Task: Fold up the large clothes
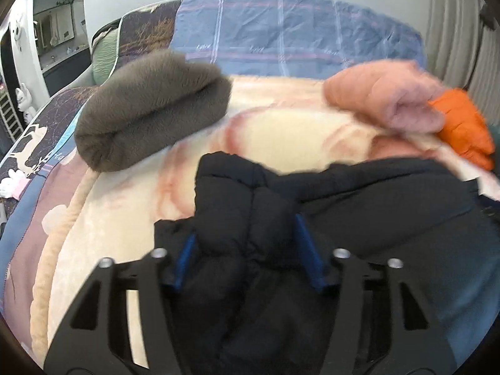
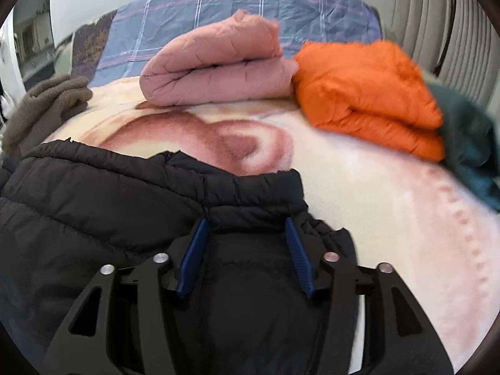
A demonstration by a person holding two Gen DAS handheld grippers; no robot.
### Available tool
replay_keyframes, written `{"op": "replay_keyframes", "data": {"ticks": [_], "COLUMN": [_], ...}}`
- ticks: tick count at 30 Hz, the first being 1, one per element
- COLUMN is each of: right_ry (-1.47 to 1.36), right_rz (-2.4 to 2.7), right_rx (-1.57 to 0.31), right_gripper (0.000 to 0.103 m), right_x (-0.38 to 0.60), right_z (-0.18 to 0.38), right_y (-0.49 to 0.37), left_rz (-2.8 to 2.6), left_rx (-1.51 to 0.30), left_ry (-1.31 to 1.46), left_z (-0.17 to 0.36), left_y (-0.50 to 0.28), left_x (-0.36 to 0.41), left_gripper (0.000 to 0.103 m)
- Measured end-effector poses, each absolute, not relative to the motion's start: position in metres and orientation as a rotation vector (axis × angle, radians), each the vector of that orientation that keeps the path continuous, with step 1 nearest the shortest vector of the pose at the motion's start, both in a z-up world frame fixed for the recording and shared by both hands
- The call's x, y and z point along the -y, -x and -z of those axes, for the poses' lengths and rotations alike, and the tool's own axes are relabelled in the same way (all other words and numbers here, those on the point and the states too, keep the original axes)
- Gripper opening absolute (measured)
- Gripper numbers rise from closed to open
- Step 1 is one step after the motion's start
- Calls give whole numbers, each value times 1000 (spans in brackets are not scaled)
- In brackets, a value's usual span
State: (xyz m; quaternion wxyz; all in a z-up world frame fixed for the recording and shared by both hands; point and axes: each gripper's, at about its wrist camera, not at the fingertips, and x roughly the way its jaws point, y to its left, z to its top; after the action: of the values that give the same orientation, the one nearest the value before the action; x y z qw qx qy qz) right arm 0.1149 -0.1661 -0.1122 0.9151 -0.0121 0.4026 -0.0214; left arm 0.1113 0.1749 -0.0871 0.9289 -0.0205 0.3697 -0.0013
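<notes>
1. Two grippers work on one garment: the black puffer jacket (image 1: 359, 206) lies on the near part of the cream blanket (image 1: 281, 131), and it is not yet folded flat.
2. Your left gripper (image 1: 247, 234) has a thick bunch of the jacket between its blue fingers (image 1: 187, 259). The pads seem to press on the padding from both sides, so I judge it as gripping the jacket.
3. Your right gripper (image 2: 247, 234) sits over the hem or cuff part of the same jacket. Fabric lies between the fingers (image 2: 193, 250), but I cannot tell if the pads really squeeze it.
4. Before you lift, check that both grips hold the whole thickness, not only the slippery outer shell. Puffy filling can slide out.
5. Lift both hands at the same height and carry the edge toward the far side, so the fold line stays straight.
6. Keep the jacket away from the finished pieces: the brown fleece roll (image 1: 150, 109) at far left, the pink quilted bundle (image 2: 218, 62) and the orange bundle (image 2: 368, 93) at far right.
7. Press the air out after you lay it down, otherwise the fold will probably spring open.
</notes>
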Motion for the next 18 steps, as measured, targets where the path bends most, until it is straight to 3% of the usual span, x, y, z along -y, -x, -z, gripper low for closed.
{"op": "replay_keyframes", "data": {"ticks": [5, 7, 11, 18], "right_ry": [-28, -37, -56, -62], "right_rz": [-39, -39, -29, -14], "right_rx": [-756, -758, -839, -854], "right_gripper": [66, 66, 72, 79], "right_x": [126, 111, 98, 97], "right_z": [79, 76, 100, 129], "right_y": [-109, -115, -134, -136], "left_rz": [80, 78, -11, -440], "left_rx": [-658, -664, -726, -678], "left_ry": [39, 32, -8, 8], "left_z": [44, 45, 71, 75], "left_y": [-102, -112, -128, -117], "left_x": [-141, -124, -111, -189], "left_gripper": [56, 66, 73, 75]}}
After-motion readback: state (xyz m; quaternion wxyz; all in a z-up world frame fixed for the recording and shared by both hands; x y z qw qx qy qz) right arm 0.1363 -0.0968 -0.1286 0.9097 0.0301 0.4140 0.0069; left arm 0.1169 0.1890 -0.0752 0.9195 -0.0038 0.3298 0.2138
